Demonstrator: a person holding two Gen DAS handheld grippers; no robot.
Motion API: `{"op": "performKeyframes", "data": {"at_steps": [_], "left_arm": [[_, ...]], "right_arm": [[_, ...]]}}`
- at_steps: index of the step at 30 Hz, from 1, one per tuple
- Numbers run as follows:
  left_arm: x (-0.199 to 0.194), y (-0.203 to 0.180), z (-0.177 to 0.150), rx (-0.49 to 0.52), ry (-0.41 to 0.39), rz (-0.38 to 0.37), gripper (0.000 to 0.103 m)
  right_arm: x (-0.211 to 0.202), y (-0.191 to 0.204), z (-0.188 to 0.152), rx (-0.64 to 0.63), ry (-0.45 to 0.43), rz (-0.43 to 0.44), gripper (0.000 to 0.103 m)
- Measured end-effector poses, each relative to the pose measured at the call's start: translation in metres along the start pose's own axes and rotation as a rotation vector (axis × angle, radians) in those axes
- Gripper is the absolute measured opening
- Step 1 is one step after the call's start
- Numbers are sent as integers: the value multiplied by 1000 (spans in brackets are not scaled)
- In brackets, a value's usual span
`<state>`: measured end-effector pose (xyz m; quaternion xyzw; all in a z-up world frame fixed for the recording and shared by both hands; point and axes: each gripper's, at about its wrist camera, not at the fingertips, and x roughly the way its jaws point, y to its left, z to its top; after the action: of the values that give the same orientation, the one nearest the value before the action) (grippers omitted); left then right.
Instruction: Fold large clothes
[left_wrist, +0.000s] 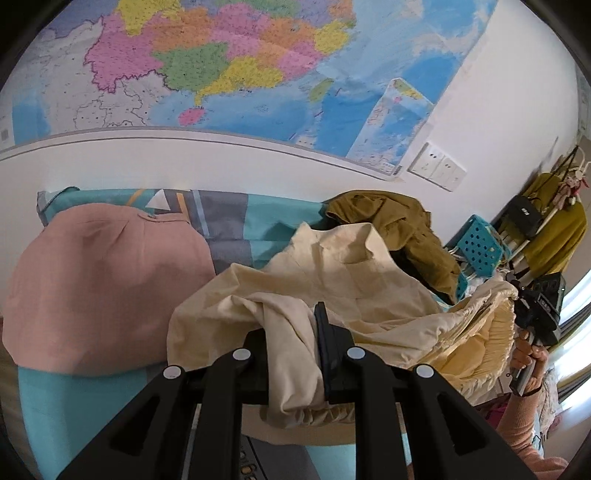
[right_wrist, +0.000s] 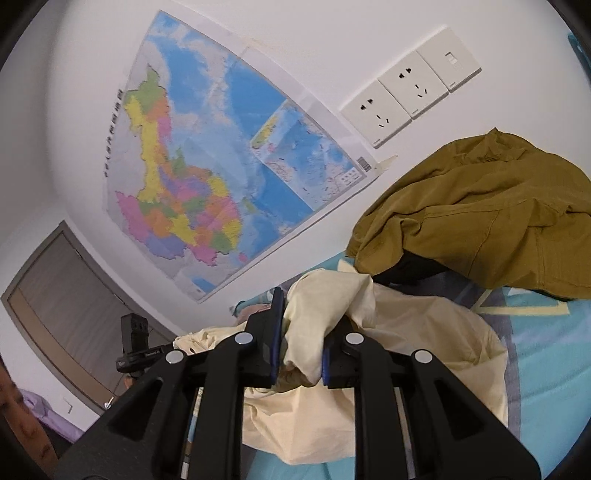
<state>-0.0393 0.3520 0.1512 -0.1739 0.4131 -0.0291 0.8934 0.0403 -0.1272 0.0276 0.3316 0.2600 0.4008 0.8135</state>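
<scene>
Gripping bunched cream cloth, both tools are clamped on the same garment (left_wrist: 332, 273): the left gripper (left_wrist: 295, 350) pinches a gathered edge, the right gripper (right_wrist: 301, 332) a thick wad of fabric. The garment hangs partly lifted between them, its rest heaped on the teal bed (left_wrist: 74, 406), between a pink garment (left_wrist: 103, 280) and an olive one (right_wrist: 480, 214). It looks light, soft and limp, likely to sag and slide rather than hold a crease. Better holds would be opposite corners or the elastic hem, pulled taut before laying flat.
</scene>
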Motion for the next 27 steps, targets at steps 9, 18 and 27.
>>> {"op": "performKeyframes", "data": {"at_steps": [9, 18, 27], "left_arm": [[45, 20, 27, -45, 70, 42, 16], [98, 38, 49, -82, 162, 106, 16], [150, 58, 60, -154, 243, 138, 19]], "right_arm": [[44, -25, 22, 40, 54, -75, 18], [85, -57, 31, 89, 98, -150, 20], [104, -75, 34, 102, 84, -254, 54]]}}
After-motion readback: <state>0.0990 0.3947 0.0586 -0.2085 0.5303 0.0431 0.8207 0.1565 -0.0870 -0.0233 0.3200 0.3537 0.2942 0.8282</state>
